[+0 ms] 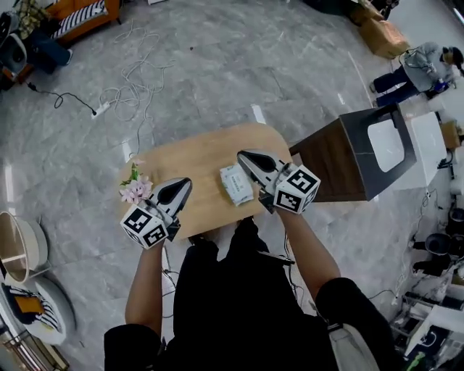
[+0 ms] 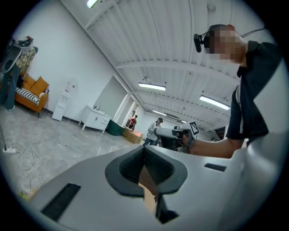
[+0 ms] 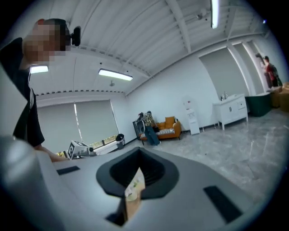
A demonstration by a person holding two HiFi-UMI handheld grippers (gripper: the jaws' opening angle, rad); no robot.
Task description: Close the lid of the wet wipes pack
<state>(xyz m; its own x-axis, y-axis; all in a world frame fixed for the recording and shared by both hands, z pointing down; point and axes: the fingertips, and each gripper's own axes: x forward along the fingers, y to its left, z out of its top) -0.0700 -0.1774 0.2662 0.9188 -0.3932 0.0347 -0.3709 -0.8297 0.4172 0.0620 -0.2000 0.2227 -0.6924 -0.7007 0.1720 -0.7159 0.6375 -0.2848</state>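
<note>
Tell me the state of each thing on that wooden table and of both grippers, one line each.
White wet wipes pack: lying flat on the wooden table; the lid is too small to read.
Left gripper: shut, holding nothing.
Right gripper: shut, holding nothing.

**Head view.** A rounded wooden table point(image 1: 192, 163) is standing on a grey marbled floor point(image 1: 217, 65), and pink flowers point(image 1: 135, 190) are showing at its left edge. A dark cabinet point(image 1: 341, 159) with a white-panelled top is standing just beside the table's right corner. A white power strip point(image 1: 101, 109) and loose cables point(image 1: 138, 80) are trailing across the floor. An orange sofa point(image 1: 81, 14) is sitting at upper left. A cardboard box point(image 1: 384, 36) is lying at upper right, near a person point(image 1: 422, 67) who is staying low to the floor.

**Right gripper view.** A white sink cabinet point(image 3: 230, 112) is standing against the far wall.
</note>
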